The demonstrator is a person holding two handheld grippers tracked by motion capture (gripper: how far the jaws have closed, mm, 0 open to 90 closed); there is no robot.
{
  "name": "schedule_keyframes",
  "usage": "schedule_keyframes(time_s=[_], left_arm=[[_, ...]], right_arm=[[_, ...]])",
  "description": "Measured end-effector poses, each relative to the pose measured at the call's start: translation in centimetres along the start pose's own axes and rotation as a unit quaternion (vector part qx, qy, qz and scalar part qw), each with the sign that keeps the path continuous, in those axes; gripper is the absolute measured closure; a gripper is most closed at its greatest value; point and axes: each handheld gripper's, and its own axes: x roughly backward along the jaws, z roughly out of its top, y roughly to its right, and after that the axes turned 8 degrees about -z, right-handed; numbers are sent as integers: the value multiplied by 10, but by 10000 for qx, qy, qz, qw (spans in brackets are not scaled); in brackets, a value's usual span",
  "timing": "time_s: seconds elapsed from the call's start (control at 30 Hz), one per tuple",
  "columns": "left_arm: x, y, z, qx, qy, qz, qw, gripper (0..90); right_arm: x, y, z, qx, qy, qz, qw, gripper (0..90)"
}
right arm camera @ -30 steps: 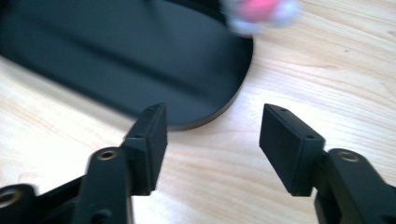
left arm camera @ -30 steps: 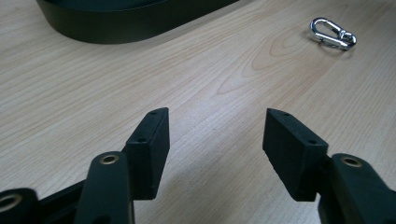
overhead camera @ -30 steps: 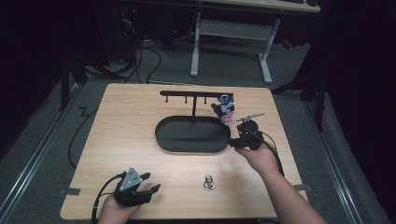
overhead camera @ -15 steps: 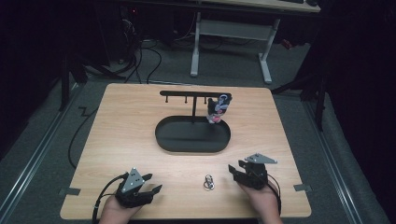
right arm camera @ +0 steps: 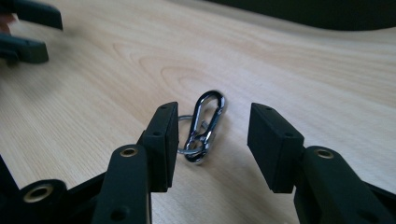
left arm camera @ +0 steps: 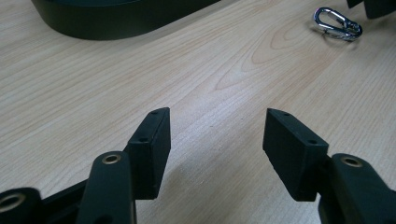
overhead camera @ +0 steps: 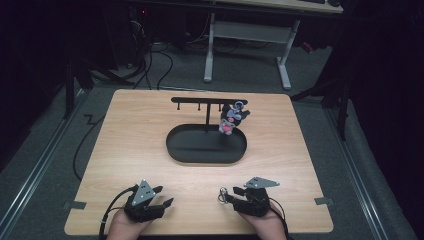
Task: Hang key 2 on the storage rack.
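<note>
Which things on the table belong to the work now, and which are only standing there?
In the work:
- right gripper, open
- carabiner, between its jaws
- stand, with a plush keychain hanging

Only there:
- left gripper, open over bare table
- desk behind

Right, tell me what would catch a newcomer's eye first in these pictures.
Probably the small silver carabiner lying on the wooden table near its front edge, framed between the open jaws of the right gripper. Next, the colourful little charm hanging from the black hook rack over the oval black tray at mid-table. The left gripper sits open at the front left, holding nothing.
</note>
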Motion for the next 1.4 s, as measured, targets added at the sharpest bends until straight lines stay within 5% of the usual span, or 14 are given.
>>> schedule_keyframes(time_s=[0.37, 0.4, 0.47, 0.67, 0.9, 1.07, 1.23, 1.4], left_arm=[[5, -4, -1, 21, 52, 10, 10000, 423], [6, -4, -1, 19, 56, 3, 10000, 423], [6, -4, -1, 16, 51, 0, 10000, 423], [5, -3, -1, -2, 39, -8, 10000, 422], [5, -3, -1, -7, 28, -11, 10000, 422], [4, -4, -1, -20, -12, -20, 10000, 420], [2, -3, -1, -35, -54, -45, 10000, 420], [0, -2, 0, -62, -85, -77, 9999, 420]], right_arm=[[-18, -12, 3, 187, -234, -144, 9994, 645], [-17, -12, 3, 316, -219, -261, 9989, 737], [-16, -12, 2, 351, -245, -334, 9985, 782], [-8, 1, 0, 358, -305, -855, 9952, 822], [15, 43, -12, -197, -273, -1698, 9849, 817], [27, 62, -20, -731, -208, -1544, 9851, 746], [42, 64, -26, -860, -24, -1454, 9856, 749], [46, 77, -30, -952, 0, -1872, 9777, 824]])
